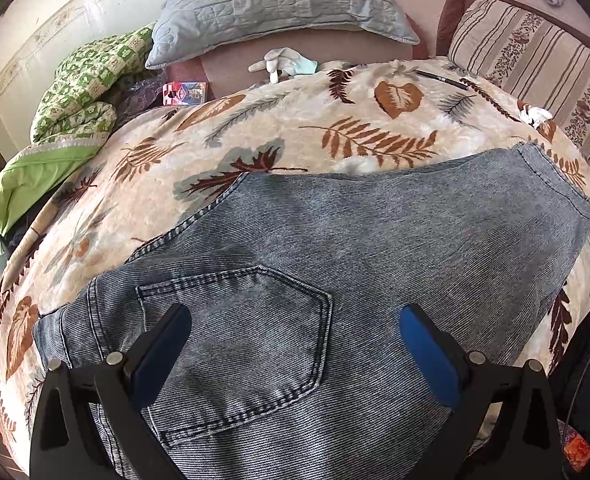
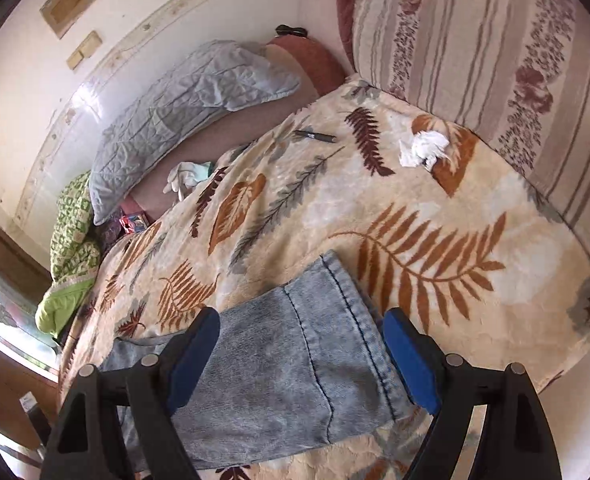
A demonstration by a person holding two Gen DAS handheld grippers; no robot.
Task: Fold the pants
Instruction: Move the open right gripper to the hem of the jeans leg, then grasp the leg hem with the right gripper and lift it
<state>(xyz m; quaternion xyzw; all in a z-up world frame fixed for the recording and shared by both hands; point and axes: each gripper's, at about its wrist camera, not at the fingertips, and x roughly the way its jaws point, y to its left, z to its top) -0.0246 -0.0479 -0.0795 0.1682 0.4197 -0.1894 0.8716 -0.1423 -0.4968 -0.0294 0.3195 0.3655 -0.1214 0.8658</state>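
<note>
Folded pants [image 1: 335,264] lie flat on the bed's leaf-print blanket [image 1: 255,132]. Left tool [image 1: 295,356] and right tool [image 2: 301,356] hover, jaws apart, gripping nothing (pocket end left, hem end right). Next fold: pinch both layers squarely.

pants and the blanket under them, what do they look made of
Pants: grey-blue denim, washed matte finish, going by the ribbed twill weave, double-stitched seams and patch pocket. Blanket: probably plush fleece, judging by its soft, slightly shiny embossed pile with printed leaves.

Pants [image 1: 335,240] lie on blanket [image 1: 295,128], pillow [image 1: 279,8] behind.
</note>
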